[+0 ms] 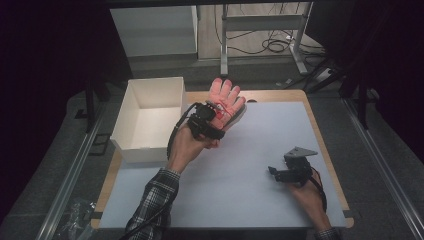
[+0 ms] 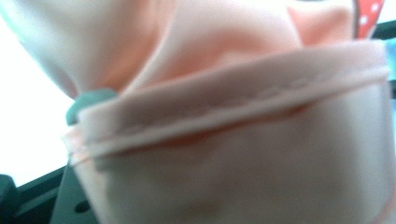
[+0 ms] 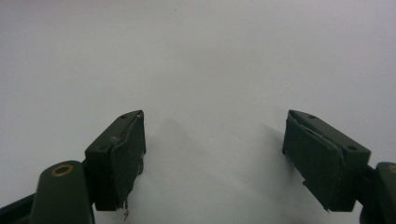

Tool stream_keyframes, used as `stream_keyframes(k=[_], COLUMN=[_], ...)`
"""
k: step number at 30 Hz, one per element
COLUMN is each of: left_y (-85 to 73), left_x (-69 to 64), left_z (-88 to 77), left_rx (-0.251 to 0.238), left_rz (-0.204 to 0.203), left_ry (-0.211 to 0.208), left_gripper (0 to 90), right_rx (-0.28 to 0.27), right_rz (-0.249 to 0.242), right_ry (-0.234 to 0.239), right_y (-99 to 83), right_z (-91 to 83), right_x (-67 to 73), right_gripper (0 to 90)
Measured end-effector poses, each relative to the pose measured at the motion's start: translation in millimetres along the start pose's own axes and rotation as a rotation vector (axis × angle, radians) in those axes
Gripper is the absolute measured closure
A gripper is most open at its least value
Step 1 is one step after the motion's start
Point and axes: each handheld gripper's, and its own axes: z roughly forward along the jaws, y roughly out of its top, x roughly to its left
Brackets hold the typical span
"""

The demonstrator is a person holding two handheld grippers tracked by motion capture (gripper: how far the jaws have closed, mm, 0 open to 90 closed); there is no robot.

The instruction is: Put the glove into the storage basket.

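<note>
The left gripper (image 1: 212,116) is lifted above the table (image 1: 280,145), its jaws clamped on the hemmed cuff of a pink glove (image 1: 226,95) whose fingers fan toward twelve o'clock; up close the cuff (image 2: 243,140) drapes blurred over the jaws. A white open box (image 1: 150,117) sits at the gripper's nine o'clock, at the table's left edge. The right gripper (image 1: 280,172) hovers low at about five o'clock from the glove, its jaws spread wide over bare tabletop (image 3: 196,56) with nothing between them.
</note>
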Motion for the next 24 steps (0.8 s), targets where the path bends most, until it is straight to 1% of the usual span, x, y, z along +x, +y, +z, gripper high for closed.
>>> stream_keyframes(k=[1, 2, 3, 6, 12, 13, 14, 15, 16, 17, 20, 24], left_y=[1.3, 4.4, 4.4, 8.1, 10.5, 10.0, 8.9, 8.2, 8.2, 7.0, 2.5, -6.2], left_x=[1.7, 6.7, 6.7, 14.9, 33.5, 38.5, 46.3, 49.6, 49.6, 55.3, 67.4, 84.4], left_z=[-2.1, -8.1, -8.1, -18.4, -37.7, -41.1, -45.8, -47.7, -47.7, -51.0, -58.6, -67.3], left_rx=[0.001, -0.001, -0.001, -0.01, -0.019, -0.023, -0.026, -0.029, -0.029, -0.033, -0.037, -0.039], left_rz=[-0.002, -0.015, -0.015, -0.038, -0.092, -0.107, -0.124, -0.133, -0.133, -0.149, -0.177, -0.227], left_ry=[0.004, 0.011, 0.011, 0.027, 0.092, 0.099, 0.108, 0.112, 0.112, 0.121, 0.158, 0.191], left_gripper=[36.5, 36.5, 36.5, 36.5, 36.5, 36.4, 36.4, 36.4, 36.3, 36.3, 35.9, 35.8], right_rx=[0.0, 0.0, 0.0, 0.0, 0.0, 0.0, 0.0, 0.0, 0.0, -0.001, -0.001, -0.002], right_rz=[-0.001, 0.0, 0.0, -0.002, -0.002, -0.001, 0.0, -0.002, -0.002, -0.003, -0.003, -0.002], right_ry=[0.0, 0.0, 0.0, 0.0, 0.0, 0.0, 0.0, 0.0, 0.0, -0.001, 0.0, -0.001], right_y=[0.0, 0.0, 0.0, 0.0, 0.0, 0.0, 0.0, 0.0, 0.0, 0.0, 0.0, 0.0], right_z=[0.0, 0.0, 0.0, 0.0, 0.0, 0.0, 0.0, 0.0, 0.0, 0.1, 0.1, 0.1], right_x=[-0.1, 0.0, 0.0, -0.1, -0.1, -0.1, 0.0, -0.1, -0.1, -0.2, -0.2, -0.1], right_gripper=[21.5, 21.4, 21.4, 21.4, 21.4, 21.4, 21.4, 21.4, 21.4, 21.4, 21.4, 21.4])
